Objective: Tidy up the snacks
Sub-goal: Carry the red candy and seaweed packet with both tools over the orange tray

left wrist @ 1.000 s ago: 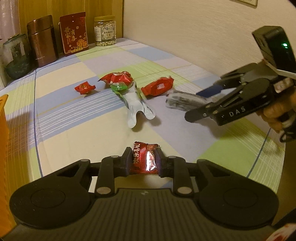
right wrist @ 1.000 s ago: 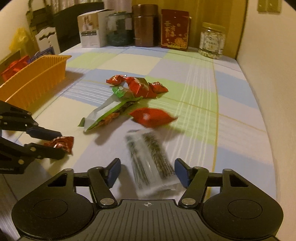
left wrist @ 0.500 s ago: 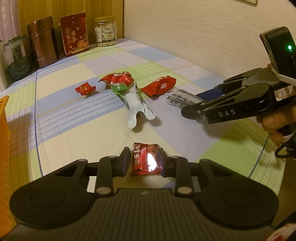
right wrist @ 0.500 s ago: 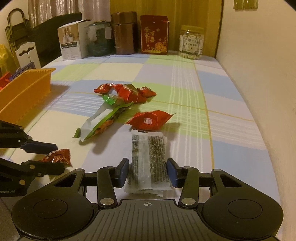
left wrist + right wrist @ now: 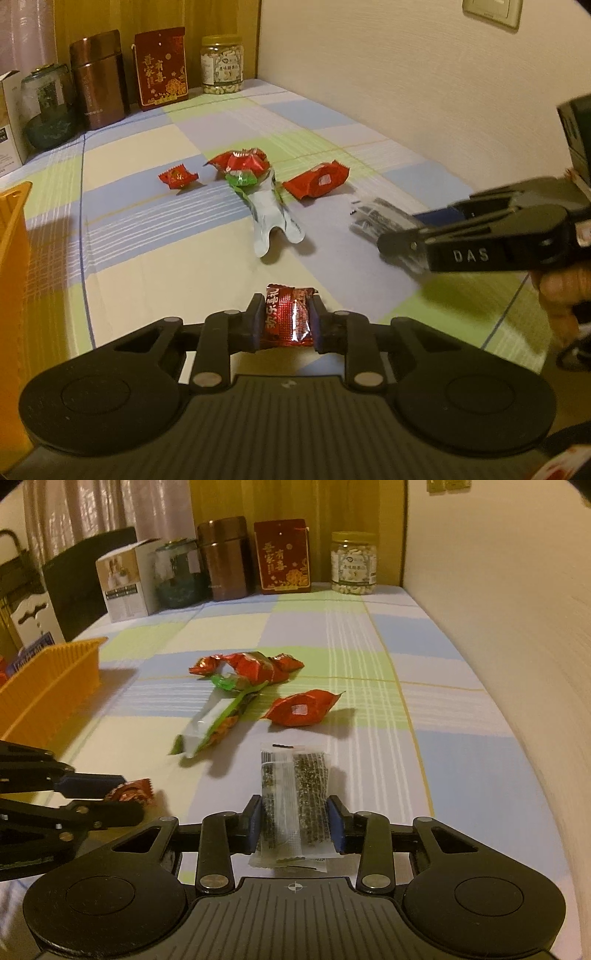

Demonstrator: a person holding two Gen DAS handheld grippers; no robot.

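My left gripper (image 5: pixel 284 319) is shut on a small dark red candy packet (image 5: pixel 286 319), held just above the checked tablecloth; it also shows in the right wrist view (image 5: pixel 127 794). My right gripper (image 5: pixel 295 821) is shut on a clear seaweed packet (image 5: pixel 293 797), lifted off the cloth; that packet also shows in the left wrist view (image 5: pixel 384 221). On the cloth lie a red pillow snack (image 5: pixel 301 709), a white and green wrapper (image 5: pixel 218 720), a crumpled red wrapper pile (image 5: pixel 251 664) and a small red candy (image 5: pixel 177 176).
An orange basket (image 5: pixel 48 679) stands at the left, its edge also in the left wrist view (image 5: pixel 11 236). Along the back stand a white box (image 5: pixel 125 581), a glass jar (image 5: pixel 177 574), a brown canister (image 5: pixel 225 559), a red box (image 5: pixel 284 555) and a nut jar (image 5: pixel 352 563). A wall (image 5: pixel 498 590) runs along the right.
My right gripper closed on the seaweed packet and lifted it off the cloth. My left gripper kept its hold on the red candy packet and rose a little.
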